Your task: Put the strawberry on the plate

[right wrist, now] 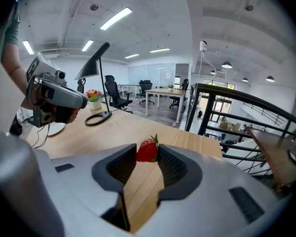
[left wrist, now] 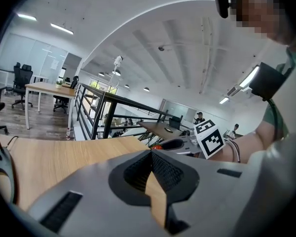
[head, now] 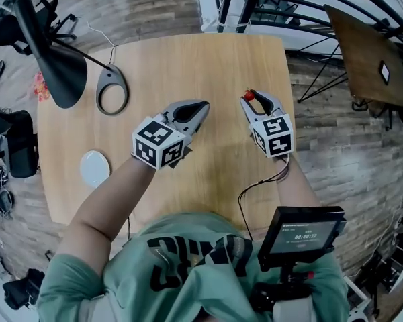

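Observation:
A red strawberry (right wrist: 148, 150) with a green leaf sits between the tips of my right gripper (right wrist: 147, 154), which is shut on it above the wooden table (head: 208, 59). In the head view the strawberry (head: 250, 96) shows at the tip of the right gripper (head: 249, 98), right of centre. My left gripper (head: 203, 106) hovers just to its left, and its jaws (left wrist: 150, 153) meet with nothing between them. The small white plate (head: 94, 168) lies near the table's left front edge, well left of both grippers; it also shows as the plate (right wrist: 54, 128) at the far left.
A black desk lamp (head: 54, 59) with a ring base (head: 112, 94) stands at the table's back left. A dark brown board (head: 369, 59) and black metal railings (head: 289, 5) lie beyond the right edge. A cable (head: 255, 186) trails from the right gripper.

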`<state>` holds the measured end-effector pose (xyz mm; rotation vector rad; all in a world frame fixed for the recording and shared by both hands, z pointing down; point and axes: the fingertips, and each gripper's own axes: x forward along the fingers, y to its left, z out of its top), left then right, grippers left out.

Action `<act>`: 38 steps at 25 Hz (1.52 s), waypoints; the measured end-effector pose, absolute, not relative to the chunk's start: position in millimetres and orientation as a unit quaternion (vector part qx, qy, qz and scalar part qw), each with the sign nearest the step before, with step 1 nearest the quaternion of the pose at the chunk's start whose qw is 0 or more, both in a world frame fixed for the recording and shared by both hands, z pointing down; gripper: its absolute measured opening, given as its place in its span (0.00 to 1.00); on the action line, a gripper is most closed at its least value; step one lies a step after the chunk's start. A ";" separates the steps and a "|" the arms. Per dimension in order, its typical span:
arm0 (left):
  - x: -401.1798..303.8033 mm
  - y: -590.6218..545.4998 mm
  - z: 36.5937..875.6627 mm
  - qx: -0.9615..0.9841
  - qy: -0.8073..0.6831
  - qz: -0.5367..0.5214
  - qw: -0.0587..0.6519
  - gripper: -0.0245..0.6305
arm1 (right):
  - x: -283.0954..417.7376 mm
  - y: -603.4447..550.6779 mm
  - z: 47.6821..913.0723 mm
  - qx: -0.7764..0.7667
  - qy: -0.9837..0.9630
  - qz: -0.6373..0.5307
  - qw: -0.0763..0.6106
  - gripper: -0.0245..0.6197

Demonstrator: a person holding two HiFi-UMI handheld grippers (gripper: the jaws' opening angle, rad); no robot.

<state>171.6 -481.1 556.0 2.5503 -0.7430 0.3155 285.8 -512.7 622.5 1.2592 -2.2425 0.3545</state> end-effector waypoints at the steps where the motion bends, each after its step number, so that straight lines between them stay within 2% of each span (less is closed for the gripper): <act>1: 174.5 -475.2 552.8 0.927 -0.272 0.116 0.230 0.04 | 287.9 -506.0 619.2 0.465 -0.834 0.130 0.269 0.26; 13: 199.3 -404.5 511.8 0.919 -0.313 0.115 0.209 0.04 | 295.7 -424.3 568.5 0.390 -0.874 0.089 0.276 0.26; 20: 198.3 -360.4 496.9 0.922 -0.305 0.108 0.213 0.04 | 288.5 -378.7 556.0 0.382 -0.879 0.102 0.267 0.26; 38: 106.3 -307.3 471.0 0.927 -0.287 0.075 0.228 0.04 | 212.4 -323.9 512.5 0.412 -0.871 0.106 0.245 0.26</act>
